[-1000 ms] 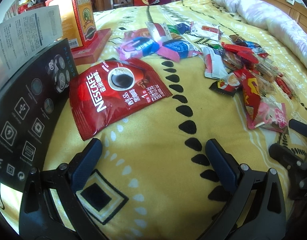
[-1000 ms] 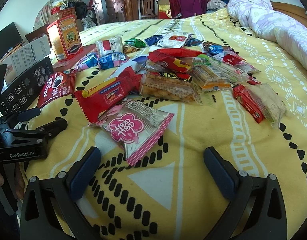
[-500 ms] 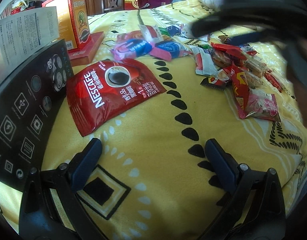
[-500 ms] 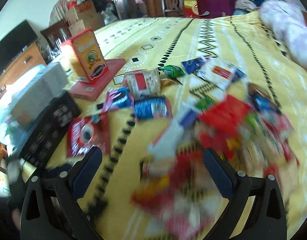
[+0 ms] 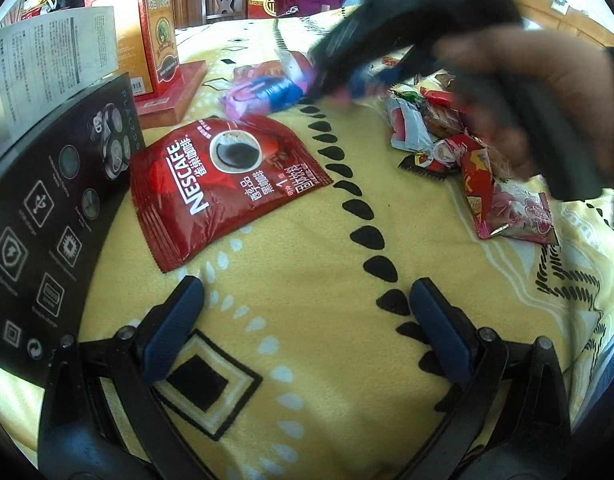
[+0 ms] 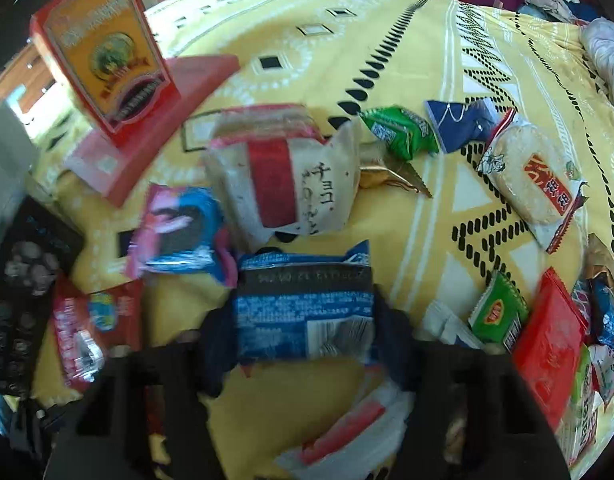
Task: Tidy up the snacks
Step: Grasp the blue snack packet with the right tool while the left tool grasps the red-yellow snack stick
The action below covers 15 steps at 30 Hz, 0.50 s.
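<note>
Right gripper (image 6: 305, 320) is over the far cluster, pointing steeply down, fingers (image 6: 217, 344) closing across the short width of a blue-and-white foil snack packet (image 6: 303, 312). The packet sits between the fingers, printed back side up, and both pads look to be touching its edges; probably a side pinch because the flat pack gives nothing to grab from above. It lies on the yellow patterned bedspread (image 6: 387, 60), just in front of a cream wrapper with a red band (image 6: 283, 180) and beside a pink-and-blue cookie packet (image 6: 179, 232). So like with like: the blue packs seem to be collecting near the upright orange-and-red carton (image 6: 103, 56), which stands on a flat red box (image 6: 147, 120), likely the anchor for that group. Left gripper (image 5: 303, 316) hovers low over bare bedspread, fingers (image 5: 173, 324) spread wide, nothing in them. It looks parked clear of the right hand's (image 5: 547, 80) path, which crosses the left view as a dark blur. The red Nescafé coffee sachet (image 5: 223, 180) lies flat by itself next to the leaning black product box (image 5: 47, 200), well apart from the mixed red and pink wrappers (image 5: 487, 184) on the right, which look unsorted. Risk: thin foil may crumple or slip out sideways; edge grip depth unclear from this blur.
</note>
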Available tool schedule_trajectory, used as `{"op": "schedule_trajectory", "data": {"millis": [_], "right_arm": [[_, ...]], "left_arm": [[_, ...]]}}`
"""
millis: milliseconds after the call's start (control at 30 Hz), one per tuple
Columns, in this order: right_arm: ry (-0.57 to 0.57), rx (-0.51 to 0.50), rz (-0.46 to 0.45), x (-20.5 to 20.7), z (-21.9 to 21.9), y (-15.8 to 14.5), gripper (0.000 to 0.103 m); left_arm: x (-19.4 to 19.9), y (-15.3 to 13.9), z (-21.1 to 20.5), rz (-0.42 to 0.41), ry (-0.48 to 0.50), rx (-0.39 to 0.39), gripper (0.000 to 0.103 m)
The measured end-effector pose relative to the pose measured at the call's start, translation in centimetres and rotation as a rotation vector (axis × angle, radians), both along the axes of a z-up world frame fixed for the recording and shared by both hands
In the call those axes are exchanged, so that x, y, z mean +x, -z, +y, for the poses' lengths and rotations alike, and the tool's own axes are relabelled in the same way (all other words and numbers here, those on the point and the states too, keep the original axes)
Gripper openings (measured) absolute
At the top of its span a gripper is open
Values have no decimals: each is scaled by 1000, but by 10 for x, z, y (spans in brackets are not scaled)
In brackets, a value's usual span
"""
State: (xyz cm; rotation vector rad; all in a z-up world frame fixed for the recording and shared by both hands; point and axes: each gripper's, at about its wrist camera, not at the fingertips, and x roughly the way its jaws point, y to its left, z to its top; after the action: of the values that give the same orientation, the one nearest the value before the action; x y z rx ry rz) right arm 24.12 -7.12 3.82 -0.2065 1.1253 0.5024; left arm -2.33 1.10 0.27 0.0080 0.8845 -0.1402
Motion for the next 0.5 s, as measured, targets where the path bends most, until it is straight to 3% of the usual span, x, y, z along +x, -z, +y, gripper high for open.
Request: {"op": "schedule_trajectory", "data": {"millis": [167,267,333,433,500], "right_arm": [[75,167,-144,-47,-60,-77,59],[144,221,-182,-80,-97,-102,59],[198,260,-182,-108,-125,-108,59],[269,276,-162,-143,-154,-102,59],[316,287,-128,-162,-170,-92,59]], "left_arm": [[-1,-4,2,-3,4,-13,103],[-4,-15,4,-2,42,-66,100],[-4,-27,2,-3,87,-114,84],[8,-48,-13,-16,199,-206,79],[16,-55,-26,-18,220,-228,79]]}}
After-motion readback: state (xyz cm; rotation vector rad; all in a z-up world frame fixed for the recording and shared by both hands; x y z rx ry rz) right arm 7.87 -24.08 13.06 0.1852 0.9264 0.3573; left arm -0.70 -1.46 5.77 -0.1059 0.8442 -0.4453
